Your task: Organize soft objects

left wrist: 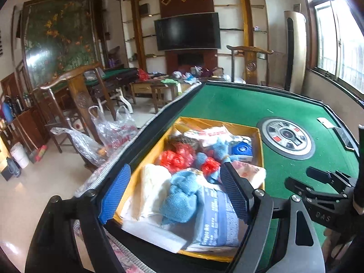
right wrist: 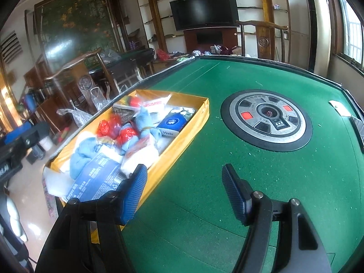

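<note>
A yellow box (left wrist: 150, 157) (right wrist: 182, 141) sits at the left edge of the green table, full of soft things: blue cloths (left wrist: 182, 195) (right wrist: 79, 157), red bags (left wrist: 175, 157) (right wrist: 107, 125), a blue tissue pack (right wrist: 173, 122), wipes packs (left wrist: 216, 218) (right wrist: 97, 179) and white cloth (left wrist: 154, 188). My left gripper (left wrist: 175, 193) is open and empty, just above the box's near end. My right gripper (right wrist: 184, 191) is open and empty, above the felt beside the box's right wall. It also shows in the left wrist view (left wrist: 323, 186).
The green felt table (right wrist: 261, 182) has a round control panel (right wrist: 266, 119) (left wrist: 285, 137) at its middle and a white card (right wrist: 340, 108) at the right edge. Wooden chairs (left wrist: 75, 95) and plastic bags (left wrist: 109, 132) stand on the floor to the left.
</note>
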`<state>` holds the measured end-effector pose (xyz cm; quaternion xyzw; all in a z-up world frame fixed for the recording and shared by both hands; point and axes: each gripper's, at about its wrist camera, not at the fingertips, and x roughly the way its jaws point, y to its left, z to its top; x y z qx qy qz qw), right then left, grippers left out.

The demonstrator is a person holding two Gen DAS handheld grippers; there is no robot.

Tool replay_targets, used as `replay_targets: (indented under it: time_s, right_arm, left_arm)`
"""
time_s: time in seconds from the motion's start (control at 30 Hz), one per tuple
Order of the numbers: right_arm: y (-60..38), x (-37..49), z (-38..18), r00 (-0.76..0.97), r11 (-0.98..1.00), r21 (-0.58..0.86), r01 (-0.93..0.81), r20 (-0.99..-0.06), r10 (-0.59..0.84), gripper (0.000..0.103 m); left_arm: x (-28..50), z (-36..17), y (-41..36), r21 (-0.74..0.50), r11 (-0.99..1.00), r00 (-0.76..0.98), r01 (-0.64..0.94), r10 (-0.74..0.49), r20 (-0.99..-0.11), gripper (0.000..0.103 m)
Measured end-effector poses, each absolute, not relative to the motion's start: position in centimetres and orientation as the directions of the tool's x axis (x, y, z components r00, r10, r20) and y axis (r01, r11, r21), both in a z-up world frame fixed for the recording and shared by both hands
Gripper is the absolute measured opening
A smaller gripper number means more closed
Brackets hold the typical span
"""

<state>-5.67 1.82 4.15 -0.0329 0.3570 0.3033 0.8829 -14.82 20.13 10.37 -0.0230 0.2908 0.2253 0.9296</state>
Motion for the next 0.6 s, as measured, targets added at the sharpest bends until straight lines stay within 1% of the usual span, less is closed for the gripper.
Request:
replay_targets:
  time_s: [0.1,0.13,0.17,0.2,0.27,0.3,0.33,0.37,0.47,0.6]
  right_arm:
    - [1.6,-6.5,4.6,0.595,0.815,0.139,-0.563,-0.617,0.516,0.063]
    - [1.4,-6.9,5.0,0.614,0.816,0.132,-0.562,-0.594,0.519,0.063]
    - [1.2,-7.2,5.3,0.631,0.818,0.123,-0.562,-0.575,0.52,0.063]
    - [1.1,-7.6,5.6,0.653,0.822,0.108,-0.56,-0.553,0.518,0.063]
    - [1.0,-8.2,6.4,0.686,0.827,0.076,-0.557,-0.52,0.509,0.065]
    - [1.1,-8.4,6.7,0.695,0.827,0.064,-0.558,-0.509,0.508,0.071]
    - [1.2,-8.7,6.9,0.699,0.825,0.061,-0.562,-0.497,0.514,0.077]
    - [1.4,-9.0,7.1,0.702,0.823,0.059,-0.565,-0.489,0.517,0.077]
    - [2.1,-9.7,7.4,0.708,0.814,0.021,-0.58,-0.482,0.517,0.077]
    - [3.5,-10.1,7.1,0.711,0.807,-0.038,-0.589,-0.498,0.496,0.078]
  left_arm:
    - [-15.2,10.6,20.3,0.108,0.873,0.724,-0.476,0.458,-0.515,0.082]
    - [-15.8,11.1,20.4,0.111,0.851,0.725,-0.513,0.499,-0.474,0.09]
    - [-16.8,11.8,20.4,0.105,0.822,0.727,-0.56,0.548,-0.414,0.103]
    - [-18.1,12.7,20.4,0.088,0.794,0.731,-0.601,0.591,-0.342,0.103]
    - [-20.3,13.9,20.2,0.041,0.771,0.745,-0.636,0.627,-0.226,0.103]
    - [-21.3,14.2,20.2,0.011,0.763,0.75,-0.647,0.638,-0.175,0.103]
    - [-21.8,14.4,20.2,-0.003,0.752,0.743,-0.66,0.652,-0.152,0.103]
    - [-21.7,14.6,20.4,0.003,0.746,0.736,-0.665,0.657,-0.16,0.103]
    - [-20.6,14.4,20.9,0.059,0.761,0.731,-0.646,0.639,-0.24,0.103]
    - [-20.4,14.0,21.4,0.028,0.769,0.735,-0.639,0.62,-0.276,0.103]
